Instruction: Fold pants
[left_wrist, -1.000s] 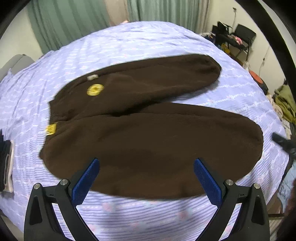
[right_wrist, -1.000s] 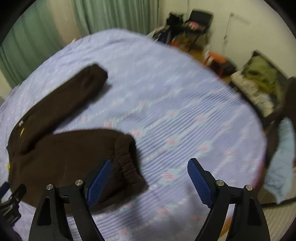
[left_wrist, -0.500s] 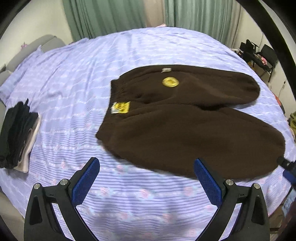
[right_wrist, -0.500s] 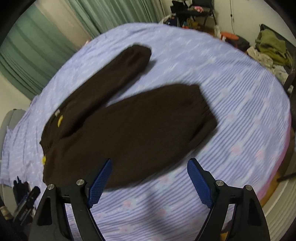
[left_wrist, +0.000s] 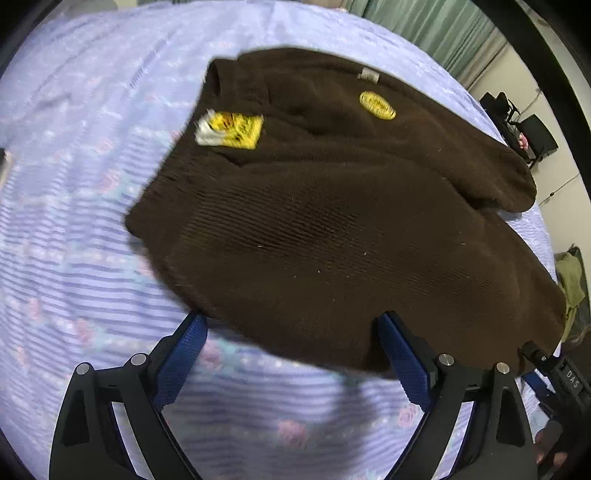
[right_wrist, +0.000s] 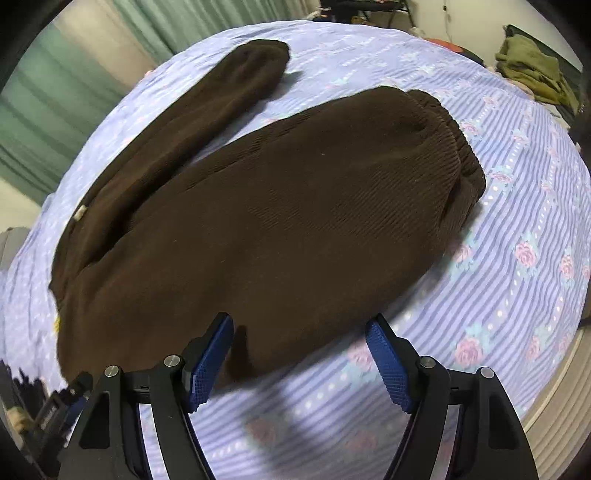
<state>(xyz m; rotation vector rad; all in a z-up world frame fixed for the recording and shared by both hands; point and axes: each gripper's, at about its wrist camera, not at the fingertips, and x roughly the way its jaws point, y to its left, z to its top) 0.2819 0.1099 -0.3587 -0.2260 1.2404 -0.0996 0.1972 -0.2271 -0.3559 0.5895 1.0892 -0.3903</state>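
Dark brown knit pants (left_wrist: 325, 221) lie spread flat on the bed, the two legs apart in a V. A yellow tag (left_wrist: 232, 127) and a yellow oval patch (left_wrist: 377, 105) sit near the waistband. My left gripper (left_wrist: 291, 325) is open and empty, its blue pads at the near edge of the near leg by the waist end. My right gripper (right_wrist: 299, 328) is open and empty over the near edge of the same leg (right_wrist: 277, 206), nearer the cuff (right_wrist: 465, 162). The far leg (right_wrist: 207, 107) lies behind.
The bed has a lilac striped sheet with pink roses (right_wrist: 517, 258). Green curtains (right_wrist: 55, 110) hang behind. Green clothes (right_wrist: 532, 70) lie on the floor at the right, and chairs (left_wrist: 532, 133) stand by the wall. The other gripper shows at each view's edge (left_wrist: 561, 373).
Both grippers have moved in closer and lower to the near edge of the near leg. The pants have not moved; both grippers stay open.
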